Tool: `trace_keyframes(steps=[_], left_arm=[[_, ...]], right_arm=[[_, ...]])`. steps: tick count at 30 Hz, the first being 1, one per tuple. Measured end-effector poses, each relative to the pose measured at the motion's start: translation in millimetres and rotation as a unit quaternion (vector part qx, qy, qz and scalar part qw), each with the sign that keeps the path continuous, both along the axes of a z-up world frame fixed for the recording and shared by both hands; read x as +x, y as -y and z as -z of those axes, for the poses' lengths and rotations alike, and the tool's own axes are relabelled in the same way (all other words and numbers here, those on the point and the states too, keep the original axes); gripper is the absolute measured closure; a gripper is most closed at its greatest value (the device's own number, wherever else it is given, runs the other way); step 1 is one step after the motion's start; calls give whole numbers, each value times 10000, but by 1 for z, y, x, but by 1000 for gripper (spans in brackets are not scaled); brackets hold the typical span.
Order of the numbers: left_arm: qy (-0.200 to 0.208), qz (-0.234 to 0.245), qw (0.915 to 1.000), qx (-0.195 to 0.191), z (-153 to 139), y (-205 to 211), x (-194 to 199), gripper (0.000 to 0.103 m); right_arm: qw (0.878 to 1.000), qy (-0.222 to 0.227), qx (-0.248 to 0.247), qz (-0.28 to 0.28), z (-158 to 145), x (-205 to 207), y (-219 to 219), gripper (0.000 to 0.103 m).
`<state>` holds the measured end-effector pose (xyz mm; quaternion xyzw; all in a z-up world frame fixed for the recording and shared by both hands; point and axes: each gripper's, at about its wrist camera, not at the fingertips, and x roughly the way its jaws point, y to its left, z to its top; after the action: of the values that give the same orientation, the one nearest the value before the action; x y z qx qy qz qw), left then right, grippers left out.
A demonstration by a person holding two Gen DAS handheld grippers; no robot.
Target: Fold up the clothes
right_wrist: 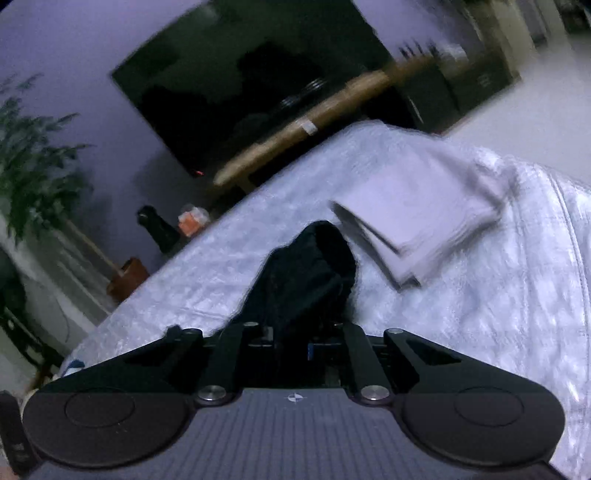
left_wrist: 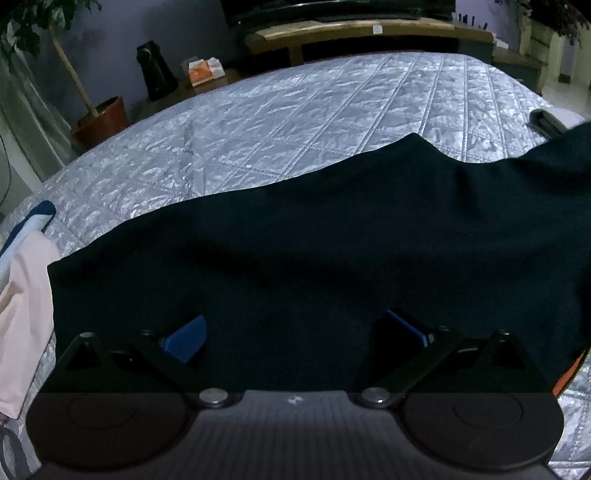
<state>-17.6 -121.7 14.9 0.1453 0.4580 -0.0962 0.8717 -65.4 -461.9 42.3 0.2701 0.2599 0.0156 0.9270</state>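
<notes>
Closest in, the left gripper (left_wrist: 293,338) hangs over the dark garment (left_wrist: 314,236) with its blue-padded fingers (left_wrist: 186,341) spread wide apart, nothing pinched between them. The garment lies spread across the near part of the quilted silver bedspread (left_wrist: 332,99), its far edge rising in a hump toward the right. A pale pink cloth (left_wrist: 22,314) droops just beside the garment's left edge. Over on the right, the right gripper (right_wrist: 295,343) has its jaws drawn together on a bunched fold of the same dark cloth, which stands up in a peak in front of it; that view is blurred. Just beyond the peak sits a folded white garment (right_wrist: 424,206) on the bedspread. Farther back stand a potted plant (left_wrist: 99,118), a low wooden bench (left_wrist: 369,29) and a dark screen (right_wrist: 240,85) against the wall.
</notes>
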Motion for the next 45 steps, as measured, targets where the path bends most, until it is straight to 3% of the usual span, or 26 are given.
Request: trace_keyframes(steps=[2, 4, 6, 9, 11, 15, 17, 19, 21, 23, 24, 26, 28, 30, 32, 33, 35, 36, 41, 42, 43, 45], left_arm=[[-137, -132, 9998, -104, -2, -5, 4, 2], [-277, -304, 9989, -220, -3, -12, 9, 7], [-310, -548, 9977, -270, -7, -22, 17, 19], [-321, -994, 9931, -531, -19, -45, 30, 19], [-267, -1221, 9897, -698, -29, -59, 38, 19], [-61, -1548, 9843, -845, -48, -86, 46, 17], [-47, -1707, 9813, -890, -53, -100, 51, 17], [-61, -1889, 9777, -915, -55, -113, 55, 17], [-84, -2020, 9746, -962, -57, -127, 58, 17], [-70, -2123, 9721, -995, -61, -138, 60, 17], [-56, -2158, 9713, -1003, -63, -144, 60, 17], [-34, -2225, 9695, -1032, -67, -155, 61, 17], [-28, -2295, 9672, -1086, -71, -166, 61, 17], [-22, -2366, 9649, -1141, -74, -177, 61, 16], [-25, -2447, 9625, -1174, -75, -185, 60, 16], [-44, -2485, 9611, -1202, -75, -189, 61, 16], [-101, -2545, 9584, -1286, -74, -194, 62, 16], [-114, -2548, 9581, -1301, -74, -196, 61, 16], [-144, -2531, 9583, -1316, -74, -201, 61, 16], [-148, -2527, 9584, -1317, -74, -202, 61, 16], [-152, -2522, 9586, -1317, -74, -203, 61, 16], [-158, -2550, 9573, -1351, -74, -205, 61, 16]], right_arm=[[9976, 230, -642, -148, -20, 0, -21, 89], [9839, 518, -1579, -650, -43, -4, -57, 89], [9592, 745, -2391, -1315, -59, -11, -99, 89], [9080, 893, -3380, -2309, -68, -25, -164, 89], [8827, 756, -3679, -2826, -59, -32, -204, 89], [8468, 448, -4126, -3327, -26, -29, -260, 89], [8405, 266, -4171, -3449, -10, -22, -277, 90], [8186, -282, -4301, -3796, 14, -12, -291, 86], [8258, -230, -4085, -3881, 13, -14, -290, 73], [8479, -37, -3476, -4003, -4, -18, -278, 53], [8578, 67, -3160, -4053, -12, -20, -272, 49], [8850, 436, -2550, -3870, -29, -25, -254, 30], [9050, 516, -2466, -3428, -42, -24, -244, 30], [9163, 492, -2365, -3194, -47, -23, -237, 32], [9033, 524, -2868, -3148, -50, -26, -238, 34], [8851, 515, -3285, -3256, -49, -30, -243, 35], [8285, 390, -4364, -3486, -37, -34, -265, 39], [8090, 356, -4666, -3558, -32, -35, -268, 39], [7965, 405, -4960, -3434, -25, -36, -275, 37], [7987, 488, -4918, -3432, -29, -40, -275, 36], [8028, 662, -4799, -3476, -34, -45, -272, 34], [7999, 1117, -4727, -3525, -38, -64, -267, 27]])
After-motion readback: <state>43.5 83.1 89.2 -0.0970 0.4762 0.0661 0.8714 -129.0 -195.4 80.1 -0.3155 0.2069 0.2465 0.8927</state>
